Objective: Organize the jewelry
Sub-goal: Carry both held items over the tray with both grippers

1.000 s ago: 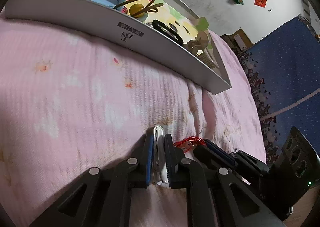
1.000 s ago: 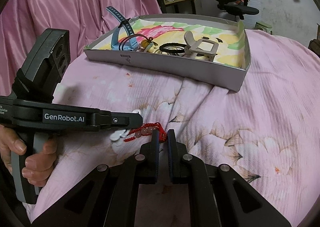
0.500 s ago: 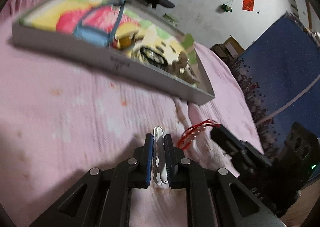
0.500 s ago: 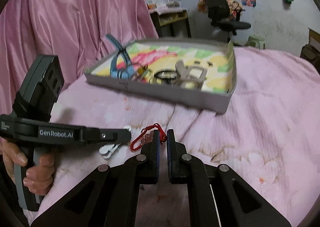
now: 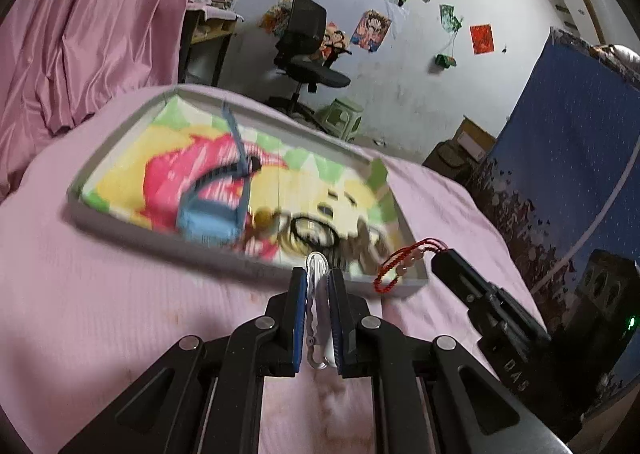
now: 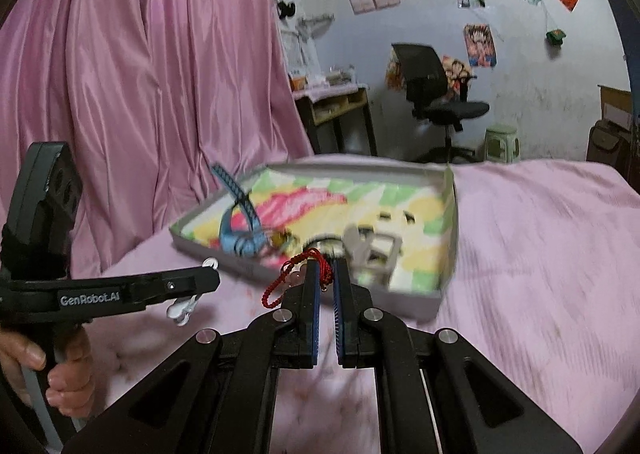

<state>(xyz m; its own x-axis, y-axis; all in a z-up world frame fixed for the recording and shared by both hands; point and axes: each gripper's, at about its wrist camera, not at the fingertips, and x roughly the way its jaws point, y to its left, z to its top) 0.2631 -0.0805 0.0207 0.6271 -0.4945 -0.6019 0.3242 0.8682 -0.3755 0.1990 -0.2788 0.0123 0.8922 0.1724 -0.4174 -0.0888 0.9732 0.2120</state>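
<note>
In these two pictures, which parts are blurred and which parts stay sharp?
Left wrist view: the tray and its contents are smeared by motion, while the left gripper and the white clip it holds are sharp. Right wrist view: the tray and pink bedcover are streaked; the right gripper and red bracelet are crisp. Both bend at the edges.

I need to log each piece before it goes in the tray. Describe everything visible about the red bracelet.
The red bracelet is a thin loop of braided red cord strung with a few pale, pinkish beads. It looks soft and limp. The right claw is shut on one side of it, and the rest droops freely to the left of the fingers, clear of the pink bedspread. It hangs in front of the near wall of the grey tray, not yet inside.
</note>
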